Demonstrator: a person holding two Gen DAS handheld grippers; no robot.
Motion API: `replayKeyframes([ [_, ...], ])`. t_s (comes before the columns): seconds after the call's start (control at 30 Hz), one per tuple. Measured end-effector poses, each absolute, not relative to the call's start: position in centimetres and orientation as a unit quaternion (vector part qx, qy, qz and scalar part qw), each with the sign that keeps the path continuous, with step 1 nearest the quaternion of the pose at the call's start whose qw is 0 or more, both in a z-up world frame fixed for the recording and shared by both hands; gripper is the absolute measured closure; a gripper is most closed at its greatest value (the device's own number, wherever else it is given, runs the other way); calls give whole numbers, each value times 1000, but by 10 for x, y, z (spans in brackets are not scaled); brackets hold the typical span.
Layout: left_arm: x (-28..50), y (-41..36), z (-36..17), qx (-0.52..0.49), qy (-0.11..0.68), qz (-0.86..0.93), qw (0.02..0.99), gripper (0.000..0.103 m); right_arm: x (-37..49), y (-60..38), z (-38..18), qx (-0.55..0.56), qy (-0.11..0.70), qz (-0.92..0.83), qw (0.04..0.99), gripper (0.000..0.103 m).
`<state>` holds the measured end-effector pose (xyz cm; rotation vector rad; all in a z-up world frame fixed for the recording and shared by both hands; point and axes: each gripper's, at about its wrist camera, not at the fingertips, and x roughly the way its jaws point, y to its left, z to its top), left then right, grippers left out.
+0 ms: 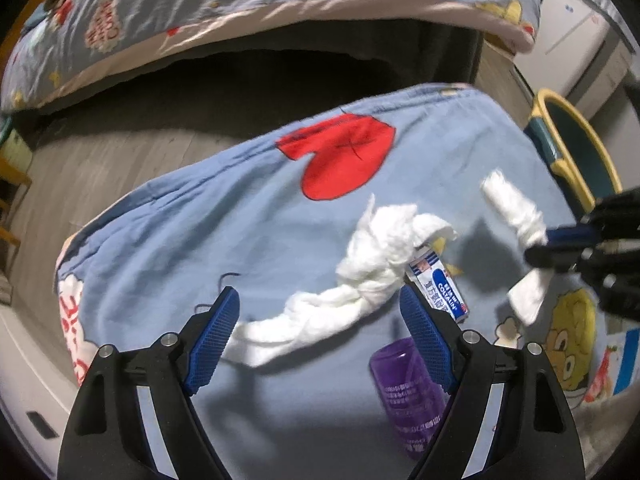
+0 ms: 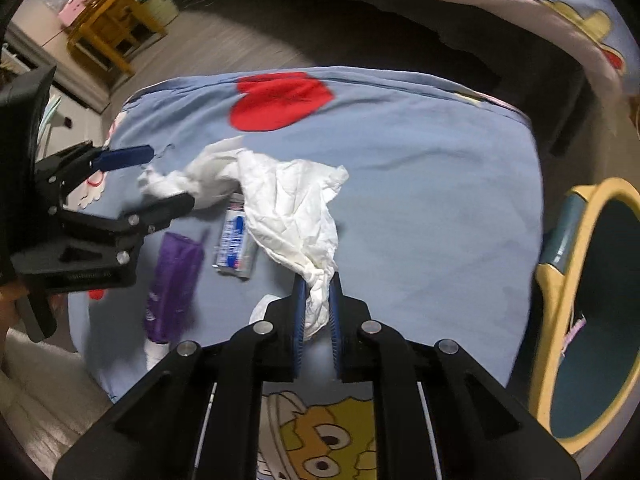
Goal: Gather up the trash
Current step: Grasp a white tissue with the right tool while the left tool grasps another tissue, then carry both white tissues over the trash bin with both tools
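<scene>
A twisted white tissue lies on the blue cartoon blanket, between the fingers of my left gripper, which is open over it and not pressing on it. A small blue-and-white box and a purple bottle lie beside the right finger. My right gripper is shut on a second crumpled white tissue, lifted off the blanket. In the right wrist view the left gripper straddles the twisted tissue, with the box and the bottle nearby.
A bin with a yellow rim and a teal inside stands on the floor right of the blanket; its rim also shows in the left wrist view. A bed with a matching quilt overhangs behind. A wooden stool stands far left.
</scene>
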<state>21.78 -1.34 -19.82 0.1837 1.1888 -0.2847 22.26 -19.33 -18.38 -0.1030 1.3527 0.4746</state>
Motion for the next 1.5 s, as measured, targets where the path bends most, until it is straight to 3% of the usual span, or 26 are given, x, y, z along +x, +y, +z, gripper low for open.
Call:
replayKeyframes([
  [0.37, 218, -29, -208, 104, 572, -148, 800, 47, 223, -208, -183, -44, 619, 213, 755, 92],
  [0.47, 217, -34, -209, 99, 578, -165, 793, 70, 222, -205, -182, -45, 616, 215, 757, 92],
  [0.53, 214, -39, -204, 111, 571, -166, 796, 80, 220, -203, -181, -47, 614, 215, 758, 92],
  [1.13, 183, -43, -134, 124, 477, -139, 859, 83, 198, -226, -142, -33, 578, 194, 792, 92],
  [1.5, 156, -90, -89, 135, 414, -168, 884, 83, 182, -284, -102, 7, 535, 150, 832, 92],
])
